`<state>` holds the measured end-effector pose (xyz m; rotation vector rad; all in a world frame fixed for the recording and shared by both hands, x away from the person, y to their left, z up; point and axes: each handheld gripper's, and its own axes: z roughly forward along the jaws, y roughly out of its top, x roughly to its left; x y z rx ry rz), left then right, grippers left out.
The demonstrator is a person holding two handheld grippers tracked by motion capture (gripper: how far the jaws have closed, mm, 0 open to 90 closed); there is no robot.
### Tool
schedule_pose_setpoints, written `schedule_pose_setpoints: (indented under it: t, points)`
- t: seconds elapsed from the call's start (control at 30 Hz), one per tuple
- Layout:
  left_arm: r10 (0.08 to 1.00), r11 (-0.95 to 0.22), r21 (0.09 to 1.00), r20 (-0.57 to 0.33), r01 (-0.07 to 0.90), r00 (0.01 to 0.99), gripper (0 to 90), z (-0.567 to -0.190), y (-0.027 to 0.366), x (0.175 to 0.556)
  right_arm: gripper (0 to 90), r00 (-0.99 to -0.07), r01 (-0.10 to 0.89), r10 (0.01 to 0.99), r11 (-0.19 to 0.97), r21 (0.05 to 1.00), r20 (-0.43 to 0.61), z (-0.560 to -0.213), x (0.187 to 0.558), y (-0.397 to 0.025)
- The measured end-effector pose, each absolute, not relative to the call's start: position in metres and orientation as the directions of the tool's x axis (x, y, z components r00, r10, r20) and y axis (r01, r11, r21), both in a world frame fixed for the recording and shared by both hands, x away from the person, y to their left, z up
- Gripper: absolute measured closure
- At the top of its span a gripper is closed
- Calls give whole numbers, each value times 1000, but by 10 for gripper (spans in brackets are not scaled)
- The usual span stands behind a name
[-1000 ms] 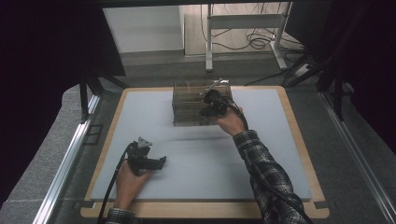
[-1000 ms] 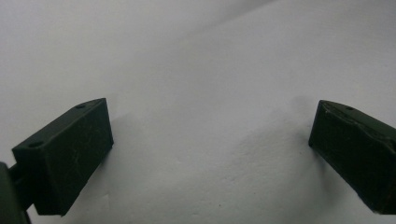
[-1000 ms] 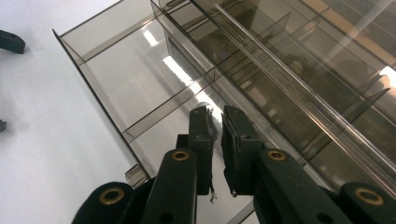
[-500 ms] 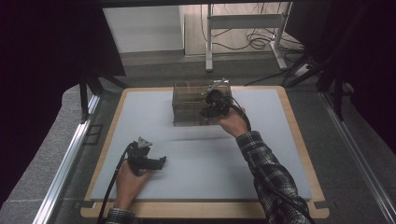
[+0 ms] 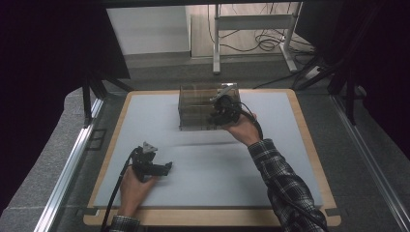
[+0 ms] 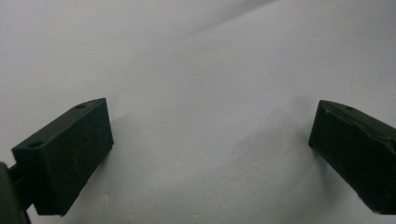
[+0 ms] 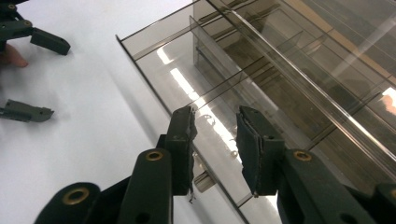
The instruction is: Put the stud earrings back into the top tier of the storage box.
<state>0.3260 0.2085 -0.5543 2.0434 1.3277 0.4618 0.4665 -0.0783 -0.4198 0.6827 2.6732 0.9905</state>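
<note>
Hovering with right gripper [image 7: 215, 140] half-spread, pinching nothing, directly over near edge of smoky clear plastic drawer organiser [image 5: 200, 106] standing at far middle of pale grey surface [image 5: 270, 164], long axis crosswise; resting well apart, left gripper [image 5: 162, 169] wide-spread, empty.

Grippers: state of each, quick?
Left gripper: open, holding nothing, over the mat.
Right gripper: open, at the clear organizer, gripping nothing.

Smoky clear plastic organiser box [image 7: 261, 70], glossy and glinting with glare, right tool [image 7: 214, 140] in matt black plastic with brass-look rivets, left tool [image 6: 210, 154] dull scuffed black, counter [image 5: 203, 159] matt pale sheet, light wood edging, checked cloth sleeve [image 5: 280, 179]
</note>
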Motion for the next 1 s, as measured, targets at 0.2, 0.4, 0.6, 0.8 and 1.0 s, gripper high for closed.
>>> schedule_pose_setpoints:
  t: [0.2, 0.4, 0.6, 0.8, 1.0]
  points:
    - [902, -281, 682, -51, 675, 428, 0, -554, 209, 326, 616, -875, 344, 484, 669, 659, -34, -420, 461, -79]
    - [902, -281, 682, -51, 675, 428, 0, -554, 209, 326, 591, -883, 331, 467, 676, 659, -36, -422, 454, -80]
    - [903, -276, 684, -54, 675, 425, 0, -554, 208, 326, 536, -886, 330, 463, 679, 656, -33, -427, 448, -84]
    - [902, -282, 682, -51, 675, 428, 0, -554, 209, 326, 500, -887, 331, 461, 682, 652, -33, -430, 444, -89]
    - [901, -286, 681, -48, 674, 431, 0, -554, 209, 326, 404, -887, 339, 461, 680, 650, -20, -434, 437, -96]
